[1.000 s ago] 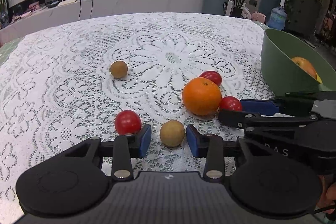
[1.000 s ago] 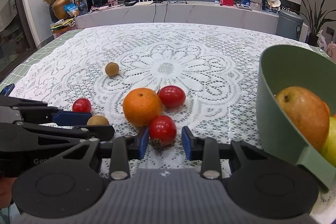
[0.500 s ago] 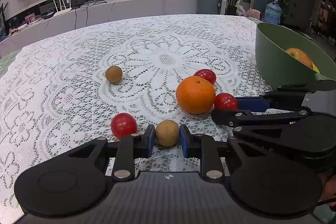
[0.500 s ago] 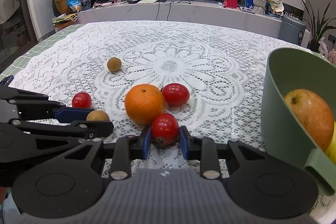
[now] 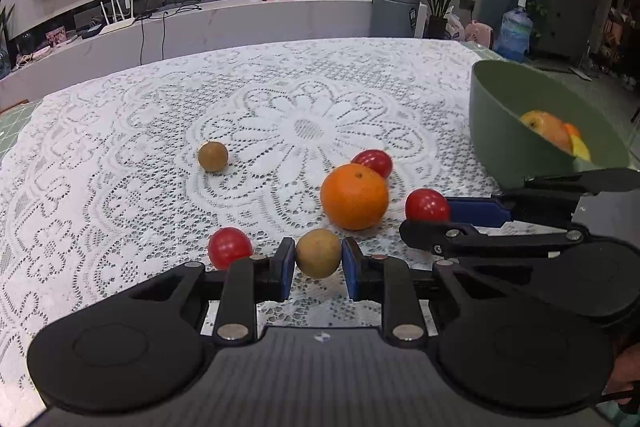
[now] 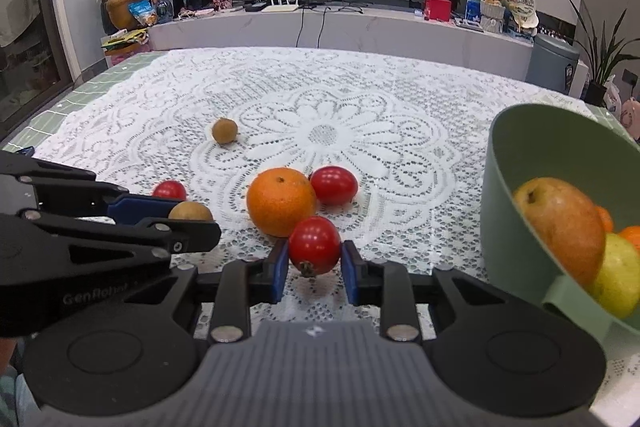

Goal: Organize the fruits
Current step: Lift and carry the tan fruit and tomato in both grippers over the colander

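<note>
The left gripper (image 5: 319,269) is clenched on a small brown fruit (image 5: 318,253); both blue pads press its sides. Just to the left of it a red tomato (image 5: 229,247) lies on the white lace tablecloth (image 5: 120,187). The right gripper (image 6: 313,269) is grasping another red tomato (image 6: 315,245), with the pads tight against it. Whether the two held fruits rest on the cloth or are a little lifted, I cannot tell.

Just behind the right gripper stands an orange (image 6: 281,201), and a third tomato (image 6: 334,185) touches its far right side. A second brown fruit (image 6: 224,131) lies alone farther away, to the left, well apart from the others.

At the right edge of the table stands a green bowl (image 6: 520,163). Inside it are a large yellow-red fruit (image 6: 560,223), a yellow-green one (image 6: 618,275) and some orange pieces behind.
</note>
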A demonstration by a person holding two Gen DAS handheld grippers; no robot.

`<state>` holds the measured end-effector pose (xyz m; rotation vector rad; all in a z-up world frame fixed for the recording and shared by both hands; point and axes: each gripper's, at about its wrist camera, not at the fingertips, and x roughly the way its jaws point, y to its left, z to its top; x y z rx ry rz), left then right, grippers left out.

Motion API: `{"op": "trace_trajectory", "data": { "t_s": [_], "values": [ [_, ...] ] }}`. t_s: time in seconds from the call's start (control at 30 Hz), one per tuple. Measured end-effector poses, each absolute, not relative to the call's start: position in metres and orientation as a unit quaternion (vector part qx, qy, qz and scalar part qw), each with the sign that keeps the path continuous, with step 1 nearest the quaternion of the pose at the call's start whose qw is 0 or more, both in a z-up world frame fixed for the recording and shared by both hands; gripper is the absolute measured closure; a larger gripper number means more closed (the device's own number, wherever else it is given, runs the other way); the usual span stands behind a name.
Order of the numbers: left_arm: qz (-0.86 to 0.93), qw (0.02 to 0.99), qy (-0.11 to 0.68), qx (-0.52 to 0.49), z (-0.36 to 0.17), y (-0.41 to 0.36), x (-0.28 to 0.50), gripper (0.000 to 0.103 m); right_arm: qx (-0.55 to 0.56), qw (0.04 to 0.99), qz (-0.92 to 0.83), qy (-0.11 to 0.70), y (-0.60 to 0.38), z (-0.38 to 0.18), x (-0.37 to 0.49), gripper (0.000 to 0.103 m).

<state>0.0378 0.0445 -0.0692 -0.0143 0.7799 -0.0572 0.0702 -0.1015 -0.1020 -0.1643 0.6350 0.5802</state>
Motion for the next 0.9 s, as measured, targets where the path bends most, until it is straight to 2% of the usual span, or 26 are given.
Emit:
{"op": "trace_trajectory", "data": {
  "t_s": [0.53,0.9],
  "values": [
    [-0.057,0.933,0.355,-0.011,-0.023,0.018,0.022,0.075,-0.081,0.914,0.29,0.273,-0.142,-0.06,0.038,0.078],
    [-0.115,0.932,0.343,0.019,0.003,-0.029,0.033,0.075,-0.15,0.911,0.275,0.267,-0.184,-0.024,0.033,0.078]
  ]
}}
